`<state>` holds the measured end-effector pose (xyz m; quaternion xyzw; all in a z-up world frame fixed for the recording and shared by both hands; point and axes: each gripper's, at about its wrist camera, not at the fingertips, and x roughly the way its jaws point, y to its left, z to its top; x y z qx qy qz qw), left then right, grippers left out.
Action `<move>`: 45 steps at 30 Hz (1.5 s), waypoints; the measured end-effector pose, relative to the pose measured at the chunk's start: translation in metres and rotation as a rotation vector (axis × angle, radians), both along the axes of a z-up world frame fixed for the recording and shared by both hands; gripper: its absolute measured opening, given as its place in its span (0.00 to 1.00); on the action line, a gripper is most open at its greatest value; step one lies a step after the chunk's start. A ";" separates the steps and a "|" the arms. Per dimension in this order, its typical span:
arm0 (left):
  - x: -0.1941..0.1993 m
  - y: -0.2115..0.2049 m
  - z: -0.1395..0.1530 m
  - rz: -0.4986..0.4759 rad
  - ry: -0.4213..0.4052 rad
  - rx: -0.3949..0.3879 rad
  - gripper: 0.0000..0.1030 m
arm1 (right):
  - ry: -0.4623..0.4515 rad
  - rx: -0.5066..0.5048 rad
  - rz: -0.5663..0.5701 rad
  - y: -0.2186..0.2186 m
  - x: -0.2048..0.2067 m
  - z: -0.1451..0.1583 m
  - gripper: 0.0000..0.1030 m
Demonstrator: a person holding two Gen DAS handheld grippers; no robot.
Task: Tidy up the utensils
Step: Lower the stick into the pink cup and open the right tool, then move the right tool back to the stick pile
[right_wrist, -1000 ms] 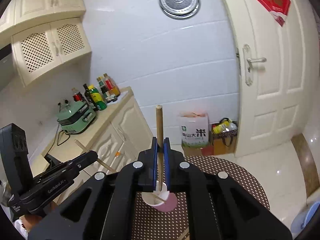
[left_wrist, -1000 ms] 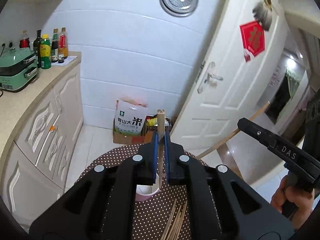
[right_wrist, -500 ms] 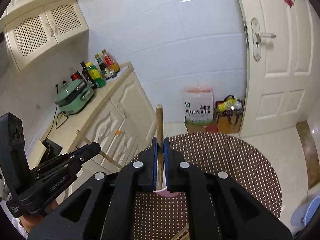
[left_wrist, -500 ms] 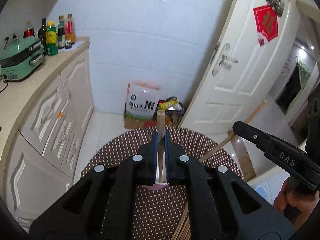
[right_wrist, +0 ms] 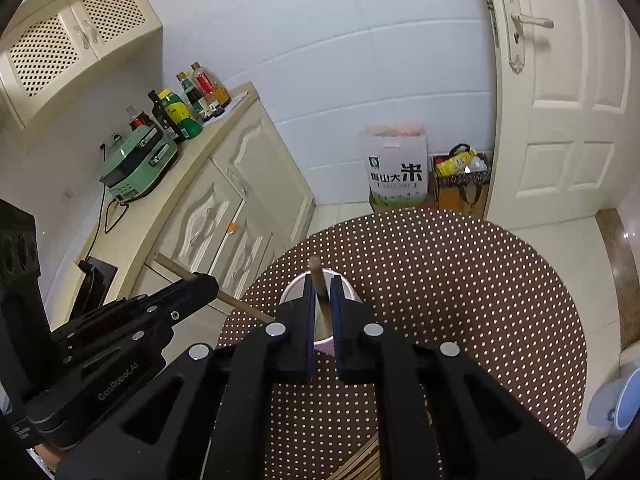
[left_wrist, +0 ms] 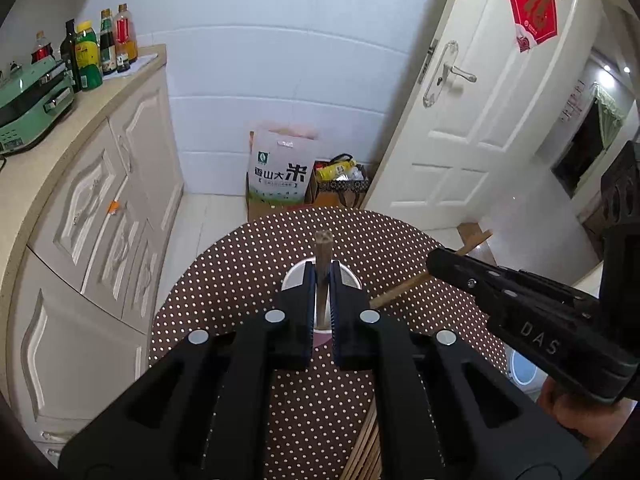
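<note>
A pink and white cup (left_wrist: pixel 294 276) (right_wrist: pixel 291 289) stands on the round brown dotted table (left_wrist: pixel 240 264) (right_wrist: pixel 460 280). My left gripper (left_wrist: pixel 322 274) is shut on a wooden chopstick (left_wrist: pixel 322 248), whose lower end points down into the cup. My right gripper (right_wrist: pixel 322 282) holds a second chopstick (right_wrist: pixel 317 270) between its pads over the same cup, and its jaws are just starting to open. Each view shows the other gripper from the side: the right gripper (left_wrist: pixel 434 258) with its chopstick (left_wrist: pixel 400 292), the left gripper (right_wrist: pixel 208 280) with its chopstick (right_wrist: pixel 172 266). Several loose chopsticks (left_wrist: pixel 364 448) (right_wrist: pixel 360 460) lie at the table's near edge.
Cream cabinets with a counter (left_wrist: pixel 100 152) run along the left, holding a green appliance (right_wrist: pixel 138 164) and bottles (left_wrist: pixel 104 44). A rice bag (left_wrist: pixel 280 172) and a white door (left_wrist: pixel 480 120) stand beyond the table. A blue bin (right_wrist: pixel 624 400) sits on the floor at the right.
Both grippers have sunk and tipped downward with their chopsticks. The chopsticks' lower ends have gone from above the cup into it, and less of each stick shows above the pads.
</note>
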<state>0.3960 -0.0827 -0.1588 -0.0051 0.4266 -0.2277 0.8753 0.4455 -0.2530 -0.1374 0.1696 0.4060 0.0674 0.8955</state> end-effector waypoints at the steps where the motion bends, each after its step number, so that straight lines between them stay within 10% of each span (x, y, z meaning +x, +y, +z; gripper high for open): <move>1: 0.000 0.000 -0.002 -0.003 0.012 0.003 0.07 | 0.003 0.001 -0.002 0.000 0.000 -0.001 0.08; 9: -0.004 0.004 -0.008 0.001 0.051 0.026 0.11 | 0.001 0.030 -0.029 -0.004 -0.010 0.000 0.10; 11: -0.007 0.005 -0.006 0.009 0.042 0.034 0.47 | -0.003 0.044 -0.047 -0.009 -0.015 0.002 0.15; 13: -0.012 0.008 -0.002 0.021 0.008 0.017 0.60 | -0.008 0.048 -0.062 -0.013 -0.020 0.003 0.20; 26: -0.036 -0.006 -0.005 -0.013 -0.014 0.055 0.60 | 0.004 0.092 -0.206 -0.042 -0.071 -0.004 0.25; 45: -0.083 -0.075 -0.075 -0.293 0.114 0.221 0.60 | 0.242 0.206 -0.571 -0.091 -0.180 -0.102 0.25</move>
